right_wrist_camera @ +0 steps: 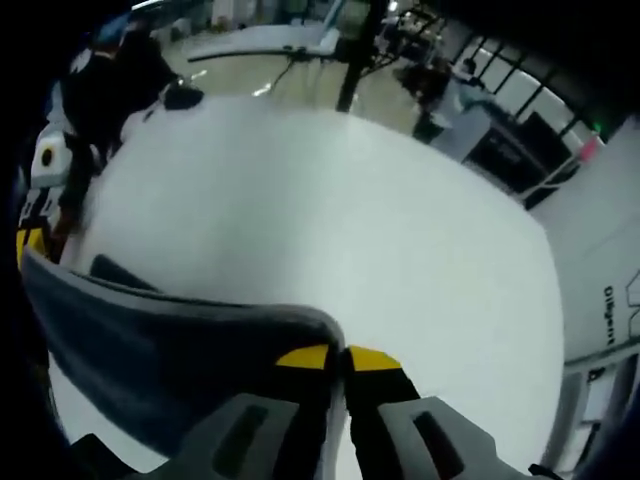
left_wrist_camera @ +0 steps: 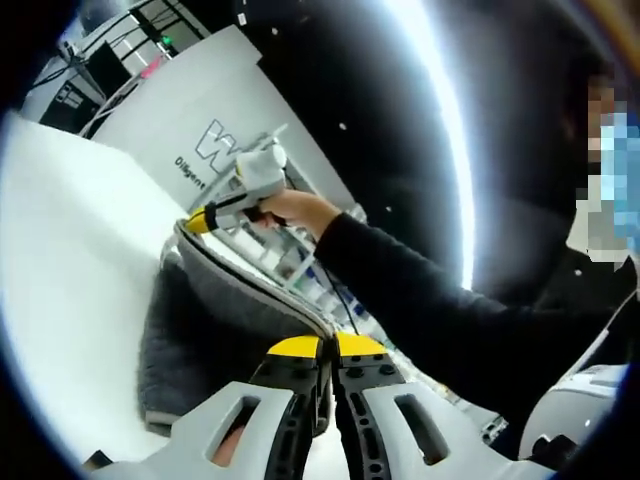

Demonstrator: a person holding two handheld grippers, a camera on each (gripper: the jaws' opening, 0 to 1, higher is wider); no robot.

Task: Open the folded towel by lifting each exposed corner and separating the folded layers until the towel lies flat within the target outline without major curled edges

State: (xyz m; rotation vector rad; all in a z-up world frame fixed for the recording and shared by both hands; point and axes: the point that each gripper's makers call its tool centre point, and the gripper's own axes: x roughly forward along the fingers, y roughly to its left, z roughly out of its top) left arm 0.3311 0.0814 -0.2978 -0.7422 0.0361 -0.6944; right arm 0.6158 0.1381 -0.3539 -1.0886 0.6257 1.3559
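Observation:
A grey towel is held up off the white table, its top edge stretched taut between both grippers. My left gripper, with yellow tips, is shut on one end of that edge. My right gripper, held by a hand, pinches the far end. In the right gripper view my right gripper is shut on the towel, whose edge runs left to my left gripper. The rest of the cloth hangs below the edge toward the table.
A white board with lettering stands at the table's far side, also seen as the board at the right. The person's dark sleeve crosses the left gripper view. Racks and equipment stand beyond the table.

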